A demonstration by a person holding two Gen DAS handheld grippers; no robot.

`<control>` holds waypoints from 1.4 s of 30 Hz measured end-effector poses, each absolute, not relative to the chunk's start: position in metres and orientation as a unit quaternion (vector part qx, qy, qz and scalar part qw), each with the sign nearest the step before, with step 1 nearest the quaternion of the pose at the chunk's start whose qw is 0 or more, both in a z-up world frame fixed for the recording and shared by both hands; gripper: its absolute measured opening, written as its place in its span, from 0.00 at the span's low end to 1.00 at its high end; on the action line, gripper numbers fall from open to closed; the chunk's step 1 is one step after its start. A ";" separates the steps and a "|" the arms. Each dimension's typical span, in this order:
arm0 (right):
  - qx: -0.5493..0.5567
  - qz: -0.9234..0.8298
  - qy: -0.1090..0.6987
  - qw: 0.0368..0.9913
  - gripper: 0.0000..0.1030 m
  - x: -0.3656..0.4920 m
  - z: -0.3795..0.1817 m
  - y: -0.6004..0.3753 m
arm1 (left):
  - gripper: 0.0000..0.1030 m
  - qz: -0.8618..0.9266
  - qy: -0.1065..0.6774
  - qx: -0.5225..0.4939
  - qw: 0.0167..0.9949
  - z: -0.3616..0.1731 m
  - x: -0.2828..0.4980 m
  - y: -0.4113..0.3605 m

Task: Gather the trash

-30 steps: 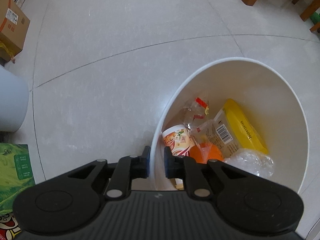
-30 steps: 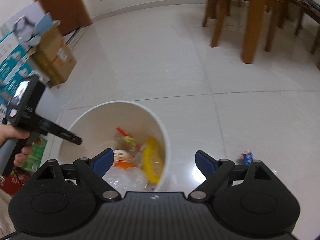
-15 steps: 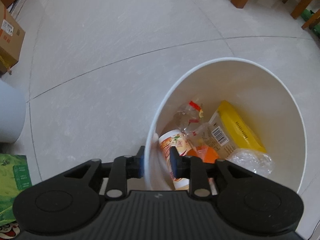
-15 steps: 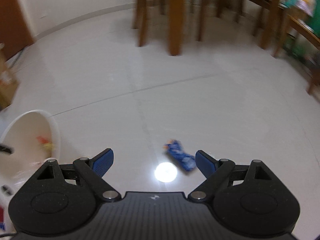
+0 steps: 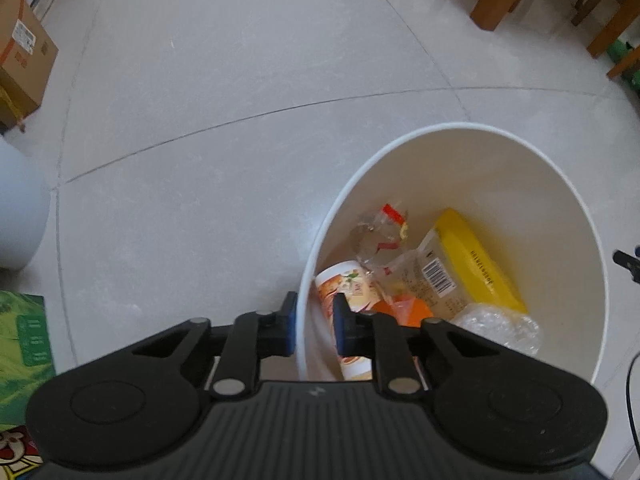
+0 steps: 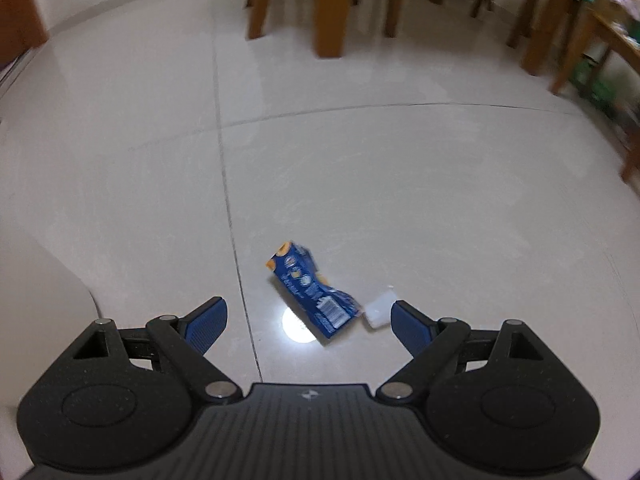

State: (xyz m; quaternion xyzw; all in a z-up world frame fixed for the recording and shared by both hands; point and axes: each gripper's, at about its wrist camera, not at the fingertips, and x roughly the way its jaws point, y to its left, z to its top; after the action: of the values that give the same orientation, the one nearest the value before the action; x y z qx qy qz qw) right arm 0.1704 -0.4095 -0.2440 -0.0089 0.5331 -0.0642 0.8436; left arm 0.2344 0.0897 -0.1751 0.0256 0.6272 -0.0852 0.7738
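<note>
the left gripper [image 5: 314, 322] stands over the near rim of the white bin [image 5: 560, 184], one pad outside the wall and one inside. its jaws have just been closing, and they now pinch the thin rim between them. this looks like a steadying hold, so the bin stays put while more litter is fetched. inside lie a yellow pack [image 5: 478, 260], a clear barcoded wrapper [image 5: 434, 276], a printed paper cup [image 5: 348, 284], something orange [image 5: 408, 306] and crumpled clear plastic [image 5: 500, 326].

the right gripper [image 6: 308, 320] points steeply down at the tiled floor [image 6: 400, 168] with its fingers spread wide and nothing between them. they frame the next piece of trash, a blue snack wrapper [image 6: 310, 296], which lies flat on the floor just ahead of the fingertips, near a tile joint. it is long and creased, dark blue with orange at its far end and a white barcode patch at its near end, and looks empty and light. a small white scrap [image 6: 378, 310] sits just beside its near end, close to the right finger. wooden furniture legs [image 6: 332, 8] stand well beyond, at the floor's far edge.
</note>
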 end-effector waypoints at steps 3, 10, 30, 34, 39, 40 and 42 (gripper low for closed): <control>-0.020 -0.058 0.541 0.839 0.89 0.187 -0.275 -0.410 | 0.10 -0.082 0.624 0.052 0.775 -0.176 0.231 0.084; -0.046 -0.048 0.557 0.828 0.89 0.224 -0.334 -0.413 | 0.07 -0.075 0.633 0.051 0.768 -0.182 0.230 0.085; -0.070 -0.066 0.590 0.802 0.36 0.255 -0.338 -0.412 | 0.06 -0.062 0.655 0.038 0.752 -0.184 0.234 0.087; -0.075 -0.057 0.580 0.809 0.31 0.243 -0.295 -0.407 | 0.05 -0.060 0.655 0.039 0.752 -0.183 0.235 0.087; -0.068 -0.039 0.563 0.823 0.27 0.227 -0.225 -0.396 | 0.04 -0.052 0.657 0.029 0.751 -0.183 0.237 0.089; -0.069 -0.034 0.558 0.826 0.27 0.224 -0.209 -0.391 | 0.03 -0.051 0.658 0.027 0.751 -0.183 0.238 0.089; -0.081 -0.026 0.549 0.831 0.27 0.215 -0.182 -0.382 | 0.04 -0.049 0.657 0.026 0.752 -0.182 0.237 0.089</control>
State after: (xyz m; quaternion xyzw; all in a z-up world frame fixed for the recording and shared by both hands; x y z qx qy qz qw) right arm 0.2153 -0.3817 -0.1817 -0.0808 0.5492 -0.0259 0.8314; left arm 0.2375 0.0892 -0.1825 0.0262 0.6572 -0.0486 0.7517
